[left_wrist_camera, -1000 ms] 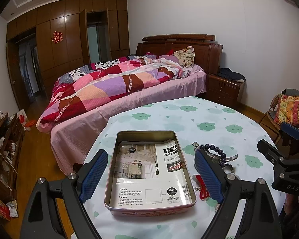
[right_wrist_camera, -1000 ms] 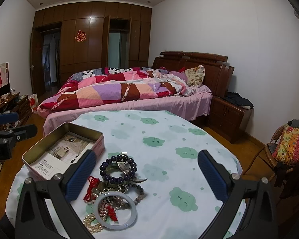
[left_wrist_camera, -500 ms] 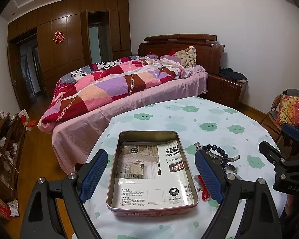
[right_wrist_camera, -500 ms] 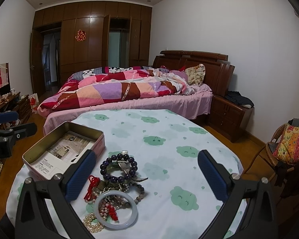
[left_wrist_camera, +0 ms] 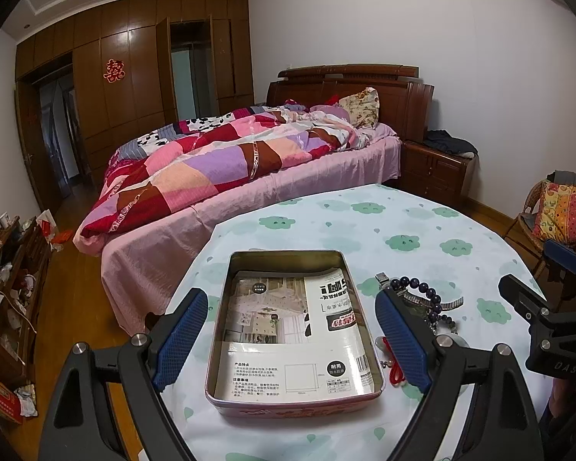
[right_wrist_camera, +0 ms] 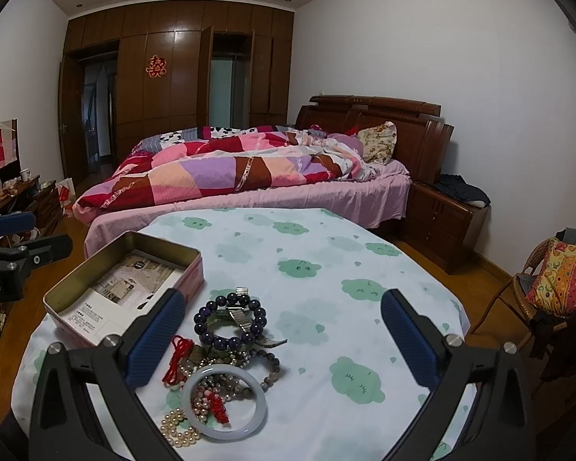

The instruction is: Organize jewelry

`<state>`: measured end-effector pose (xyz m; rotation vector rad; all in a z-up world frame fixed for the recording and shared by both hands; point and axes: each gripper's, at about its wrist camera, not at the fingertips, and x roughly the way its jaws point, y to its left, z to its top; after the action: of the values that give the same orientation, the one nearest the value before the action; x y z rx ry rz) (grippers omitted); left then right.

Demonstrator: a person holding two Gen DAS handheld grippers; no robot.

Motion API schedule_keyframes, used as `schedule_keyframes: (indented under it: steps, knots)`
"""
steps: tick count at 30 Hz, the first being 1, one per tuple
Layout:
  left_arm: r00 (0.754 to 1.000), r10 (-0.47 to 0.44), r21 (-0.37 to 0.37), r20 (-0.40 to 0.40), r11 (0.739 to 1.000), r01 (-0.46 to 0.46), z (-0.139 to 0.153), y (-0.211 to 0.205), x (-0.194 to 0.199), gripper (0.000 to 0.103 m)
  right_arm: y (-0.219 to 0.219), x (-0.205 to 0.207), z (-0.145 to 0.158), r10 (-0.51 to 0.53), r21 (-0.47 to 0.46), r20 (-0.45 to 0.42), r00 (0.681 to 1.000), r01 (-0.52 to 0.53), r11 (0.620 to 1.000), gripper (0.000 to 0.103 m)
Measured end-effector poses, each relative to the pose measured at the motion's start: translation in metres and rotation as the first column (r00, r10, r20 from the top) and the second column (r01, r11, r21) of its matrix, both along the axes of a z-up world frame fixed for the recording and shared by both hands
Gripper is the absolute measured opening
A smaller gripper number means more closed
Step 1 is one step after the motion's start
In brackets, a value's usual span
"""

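Note:
An open pink tin (left_wrist_camera: 284, 254), lined with a printed paper sheet, sits on the round table directly in front of my left gripper (left_wrist_camera: 291, 299). That gripper is open, its blue pads (left_wrist_camera: 180, 338) flanking the tin and holding nothing. A jewelry pile lies to the tin's right: a dark bead bracelet (right_wrist_camera: 230, 322), a metal watch band (right_wrist_camera: 242, 317), a red cord (right_wrist_camera: 176, 357), a pale bangle (right_wrist_camera: 224, 403) and a pearl bracelet (right_wrist_camera: 178, 428). My right gripper (right_wrist_camera: 283, 299) hovers open above the pile, empty. From the left wrist view, the dark bead bracelet (left_wrist_camera: 422, 292) shows beside the right pad.
The table wears a white cloth with green clouds (right_wrist_camera: 326, 269); its edge drops off close on all sides. A bed with a patchwork quilt (right_wrist_camera: 230, 176) stands behind, with a nightstand (right_wrist_camera: 449, 223) beside it. At the right is a wicker chair (right_wrist_camera: 549, 288), at the left a cluttered low cabinet (left_wrist_camera: 7, 269).
The left view has drifted very slightly. Both grippers remain open, and the tin and jewelry have not moved.

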<state>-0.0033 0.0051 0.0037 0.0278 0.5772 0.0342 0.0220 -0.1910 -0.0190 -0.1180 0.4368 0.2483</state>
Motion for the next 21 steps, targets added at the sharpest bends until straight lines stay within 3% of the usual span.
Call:
schedule_keyframes:
  steps: [21]
  knots:
    - [1.000,0.003,0.005,-0.003,1.000,-0.003,-0.0034,-0.0018,0.0003,0.089,0.0003,0.0010,-0.0001,0.000,-0.001,-0.004,1.000,0.000,1.000,0.103]
